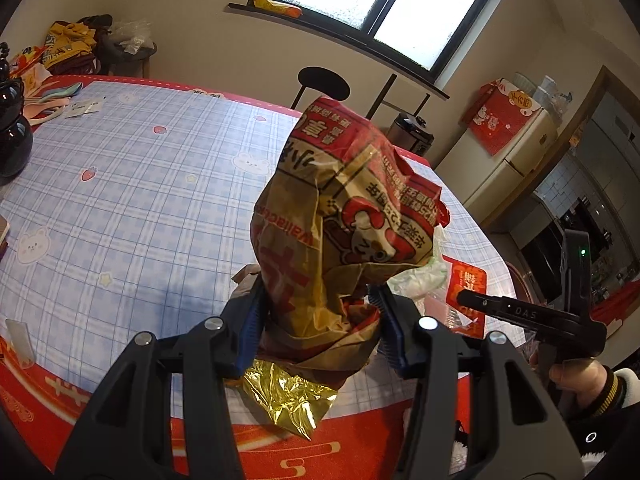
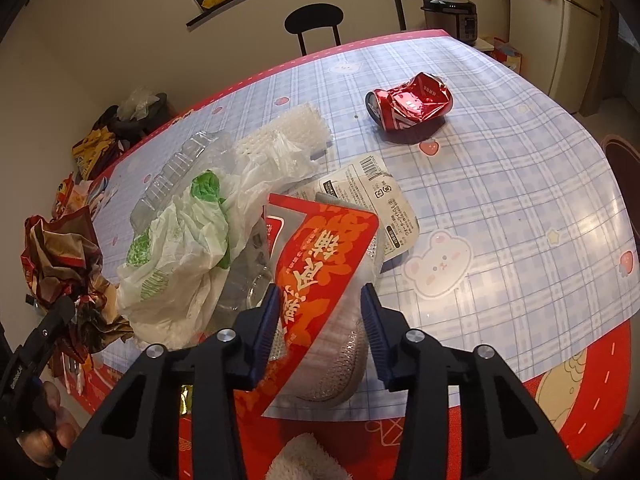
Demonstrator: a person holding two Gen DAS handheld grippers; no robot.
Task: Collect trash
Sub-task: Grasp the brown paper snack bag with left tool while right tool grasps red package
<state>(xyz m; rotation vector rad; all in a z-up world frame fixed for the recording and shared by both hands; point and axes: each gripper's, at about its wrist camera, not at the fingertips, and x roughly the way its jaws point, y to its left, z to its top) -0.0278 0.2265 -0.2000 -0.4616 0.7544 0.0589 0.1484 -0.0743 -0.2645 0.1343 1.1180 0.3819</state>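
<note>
My left gripper [image 1: 318,322] is shut on a crumpled brown-and-red paper food bag [image 1: 344,216] and holds it upright above the table; a gold foil wrapper [image 1: 286,400] hangs under it. The bag also shows at the left of the right wrist view [image 2: 60,264]. My right gripper [image 2: 320,328] is open, its jaws on either side of a red-and-orange packet [image 2: 320,264] lying on a clear plastic tray [image 2: 344,356]. Beside it lie a white-and-green plastic bag [image 2: 180,248], a clear bottle [image 2: 176,172], a white label wrapper [image 2: 372,196] and a crushed red can [image 2: 412,106].
The table [image 2: 520,208] has a blue checked cloth with a red border. A black pot [image 1: 12,136] and papers sit at its far left. A black chair [image 2: 314,20], a rice cooker [image 2: 450,12] and a fridge [image 1: 516,148] stand beyond.
</note>
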